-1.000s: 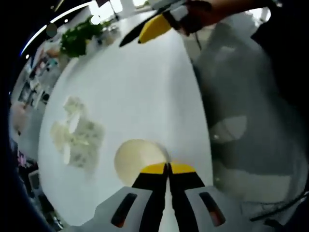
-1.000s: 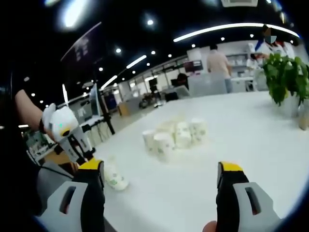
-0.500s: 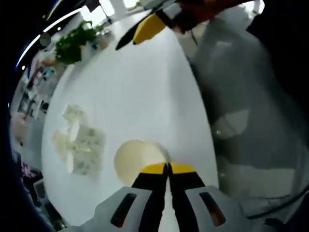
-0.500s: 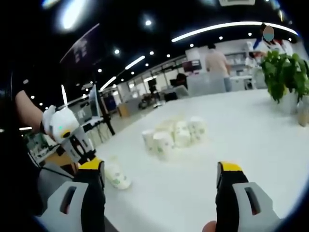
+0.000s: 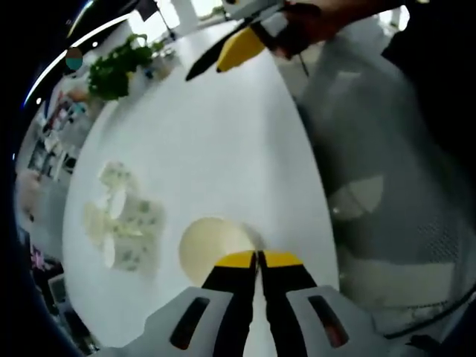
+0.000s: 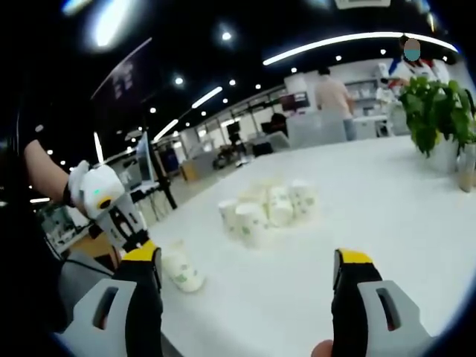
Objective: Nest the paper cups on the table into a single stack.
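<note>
Gripping a paper cup (image 5: 212,245) by its rim, my left claw (image 5: 257,259) is closed at the counter (image 5: 216,149) edge; my right claw (image 6: 245,260) gapes empty, facing clustered cups (image 6: 268,208).

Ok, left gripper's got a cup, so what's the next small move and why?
Probably carry the held cup, which the shut left gripper pinches by its rim, toward the cluster of cups, since those stand loose on the table and the right gripper is open.
</note>
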